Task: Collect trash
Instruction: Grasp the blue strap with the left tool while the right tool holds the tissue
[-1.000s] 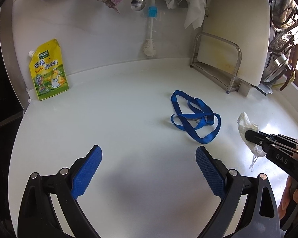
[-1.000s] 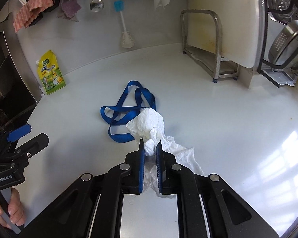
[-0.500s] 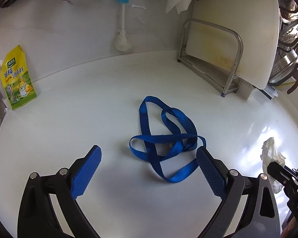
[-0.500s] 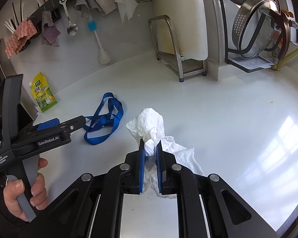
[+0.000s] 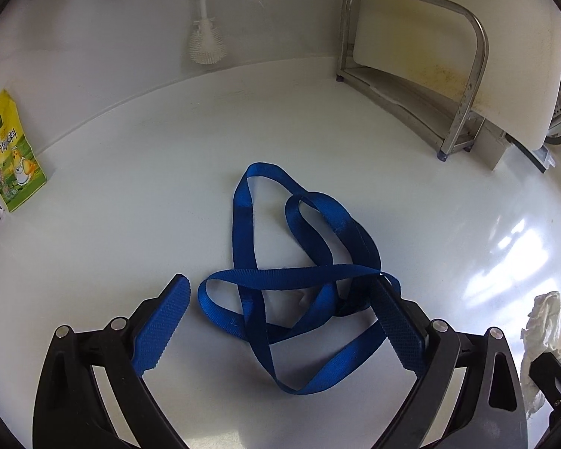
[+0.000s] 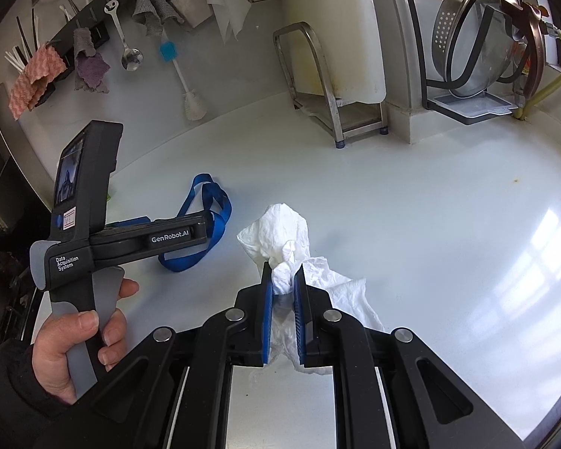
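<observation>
A tangled blue strap [image 5: 299, 277] lies on the white counter [image 5: 131, 202]. My left gripper [image 5: 284, 321] is open, its blue pads on either side of the strap's near loops, low over the counter. The strap also shows in the right wrist view [image 6: 209, 205], partly behind the left gripper's body [image 6: 146, 239]. My right gripper [image 6: 284, 292] is shut on a crumpled white tissue [image 6: 280, 232] and holds it above the counter, right of the strap. The tissue shows at the lower right of the left wrist view [image 5: 546, 321].
A yellow sauce pouch [image 5: 11, 153] leans on the back wall at left. A bottle brush [image 5: 205, 37], cloths and a spoon [image 6: 131, 56] hang on the wall. A steel rack with a white cutting board [image 5: 448, 37] and a colander rack [image 6: 478, 37] stand at right.
My left gripper has moved forward and down until its open pads straddle the blue strap. My right gripper has drawn back and up, still holding the tissue.
</observation>
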`<move>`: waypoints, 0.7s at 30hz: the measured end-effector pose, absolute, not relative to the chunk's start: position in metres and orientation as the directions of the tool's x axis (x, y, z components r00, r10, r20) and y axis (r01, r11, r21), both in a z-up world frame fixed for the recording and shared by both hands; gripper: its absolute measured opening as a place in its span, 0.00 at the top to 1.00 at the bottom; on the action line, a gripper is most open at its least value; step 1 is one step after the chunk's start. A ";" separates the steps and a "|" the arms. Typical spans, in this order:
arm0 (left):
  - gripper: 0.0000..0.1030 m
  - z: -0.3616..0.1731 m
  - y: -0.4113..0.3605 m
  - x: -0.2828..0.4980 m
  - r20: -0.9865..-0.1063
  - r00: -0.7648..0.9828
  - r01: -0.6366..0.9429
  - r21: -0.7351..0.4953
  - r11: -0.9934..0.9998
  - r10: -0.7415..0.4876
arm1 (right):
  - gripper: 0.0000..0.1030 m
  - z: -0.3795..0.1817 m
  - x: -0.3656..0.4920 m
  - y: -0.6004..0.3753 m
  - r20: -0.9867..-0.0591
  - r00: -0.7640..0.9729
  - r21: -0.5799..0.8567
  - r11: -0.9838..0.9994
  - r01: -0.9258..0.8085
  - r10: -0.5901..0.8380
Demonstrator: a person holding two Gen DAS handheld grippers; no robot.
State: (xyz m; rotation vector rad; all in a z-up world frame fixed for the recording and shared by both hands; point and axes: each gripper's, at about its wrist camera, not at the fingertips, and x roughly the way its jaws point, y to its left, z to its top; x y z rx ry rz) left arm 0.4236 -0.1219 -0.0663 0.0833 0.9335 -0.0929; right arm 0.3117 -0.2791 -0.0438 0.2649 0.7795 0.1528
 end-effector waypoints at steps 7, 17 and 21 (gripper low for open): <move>0.53 -0.069 -0.119 0.421 -0.807 0.587 0.124 0.003 0.992 -0.071 | 0.90 -0.044 0.311 -0.280 -0.669 0.706 0.291 0.956 -0.038 0.232; 0.92 -0.055 -0.109 0.394 -0.781 0.616 0.160 -0.004 0.987 -0.103 | 0.90 -0.043 0.306 -0.281 -0.660 0.716 0.294 0.955 -0.035 0.230; 0.92 -0.037 -0.097 0.364 -0.742 0.661 0.172 0.004 0.985 -0.112 | 0.90 -0.038 0.302 -0.276 -0.644 0.727 0.303 0.952 -0.041 0.237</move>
